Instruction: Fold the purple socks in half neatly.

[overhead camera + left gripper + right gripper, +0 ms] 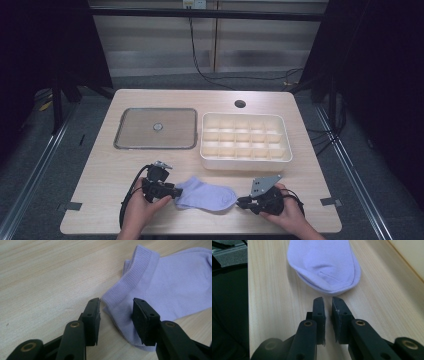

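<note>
Flanking: left gripper (172, 192) and right gripper (242, 202) sit at opposite ends of the sock (207, 196).
Left gripper: jaws apart, straddling the cuff corner, pads not pressing.
Right gripper: jaws nearly together, a narrow gap, nothing between; toe just ahead.
Sock: flat on the table (100, 170), near the front edge.
Clearance: divided tray (246, 141) just behind; lidded pan (156, 128) farther back left.

Wood table (100, 170) w/ sock (207, 195), divided tray (246, 159), flat metal pan (156, 128).
</note>
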Tool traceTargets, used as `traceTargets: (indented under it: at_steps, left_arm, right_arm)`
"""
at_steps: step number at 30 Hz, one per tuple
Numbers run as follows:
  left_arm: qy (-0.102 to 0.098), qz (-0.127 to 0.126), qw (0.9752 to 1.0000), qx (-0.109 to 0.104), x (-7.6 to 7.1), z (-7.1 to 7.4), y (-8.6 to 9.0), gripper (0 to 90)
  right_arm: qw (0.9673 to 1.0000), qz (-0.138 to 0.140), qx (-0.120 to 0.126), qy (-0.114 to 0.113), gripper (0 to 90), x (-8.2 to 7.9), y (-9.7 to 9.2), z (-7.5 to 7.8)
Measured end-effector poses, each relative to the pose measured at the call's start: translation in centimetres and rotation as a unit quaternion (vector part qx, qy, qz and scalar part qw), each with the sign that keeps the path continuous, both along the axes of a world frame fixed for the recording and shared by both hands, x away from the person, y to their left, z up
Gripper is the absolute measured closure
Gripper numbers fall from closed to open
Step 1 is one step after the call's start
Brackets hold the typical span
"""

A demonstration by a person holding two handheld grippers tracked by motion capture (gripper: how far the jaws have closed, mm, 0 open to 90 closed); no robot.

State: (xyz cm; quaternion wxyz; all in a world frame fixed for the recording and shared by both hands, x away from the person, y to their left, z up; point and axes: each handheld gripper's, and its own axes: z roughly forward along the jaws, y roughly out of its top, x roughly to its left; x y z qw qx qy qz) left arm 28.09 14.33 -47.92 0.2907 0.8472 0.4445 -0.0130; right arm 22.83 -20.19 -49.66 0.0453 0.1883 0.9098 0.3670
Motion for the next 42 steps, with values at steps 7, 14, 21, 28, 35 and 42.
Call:
traceTargets:
  at_steps: [7, 14, 21, 28, 35, 42]
  left_arm:
    - [-0.007, -0.003, 0.9996, 0.028, -0.4, 0.2, -1.2, 68.2]
    - [0.011, 0.01, 0.9995, 0.027, -0.2, 0.2, -1.3, 79.5]
    - [0.019, 0.019, 0.9991, 0.031, -0.2, 0.2, -1.4, 83.9]
    - [0.04, 0.023, 0.9989, -0.003, 0.1, 0.4, -1.0, 85.5]
    - [0.047, 0.019, 0.9982, -0.031, 0.0, 1.2, -0.6, 85.6]
    - [0.049, 0.023, 0.9969, -0.057, -0.2, 2.0, -0.6, 85.6]
  right_arm:
    - [1.0, -0.004, 0.001, 0.003, 82.4, 0.0, 0.0, 0.0]
    - [1.0, -0.005, 0.002, 0.005, 83.6, 0.0, 0.1, 0.0]
    - [1.0, -0.006, 0.003, 0.004, 84.2, 0.0, 0.1, 0.0]
    - [1.0, -0.007, 0.003, 0.003, 84.4, 0.0, 0.1, 0.0]
    - [1.0, -0.005, 0.005, 0.003, 84.5, 0.0, 0.1, -0.1]
    - [0.9999, -0.007, 0.005, 0.008, 86.1, 0.0, 0.1, 0.0]
